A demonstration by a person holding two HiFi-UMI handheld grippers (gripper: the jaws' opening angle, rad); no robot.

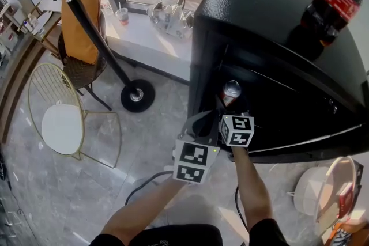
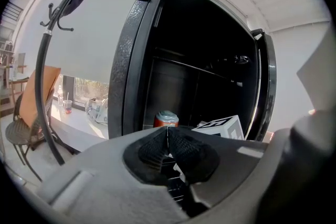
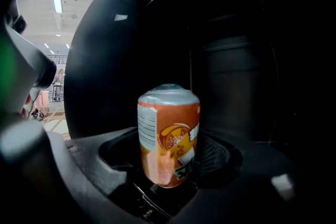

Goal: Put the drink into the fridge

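An orange drink can point(image 3: 169, 134) stands upright between the pads of my right gripper point(image 3: 170, 162), which is shut on it inside the dark opening of the black fridge point(image 1: 271, 20). In the head view the can point(image 1: 231, 91) shows just inside the open fridge mouth, above the right gripper point(image 1: 229, 118). My left gripper point(image 1: 203, 124) is beside it at the fridge front; its pads point(image 2: 157, 148) meet with nothing between them. From the left gripper view the can point(image 2: 166, 118) appears at the fridge's lower shelf, next to the right gripper's marker cube point(image 2: 220, 127).
A cola bottle point(image 1: 330, 0) stands on top of the fridge. The fridge door point(image 1: 323, 129) hangs open to the right. A coat stand point(image 1: 86, 26) with a round base, a wire chair point(image 1: 57, 118) and a white ledge point(image 1: 150, 37) with a cup are to the left.
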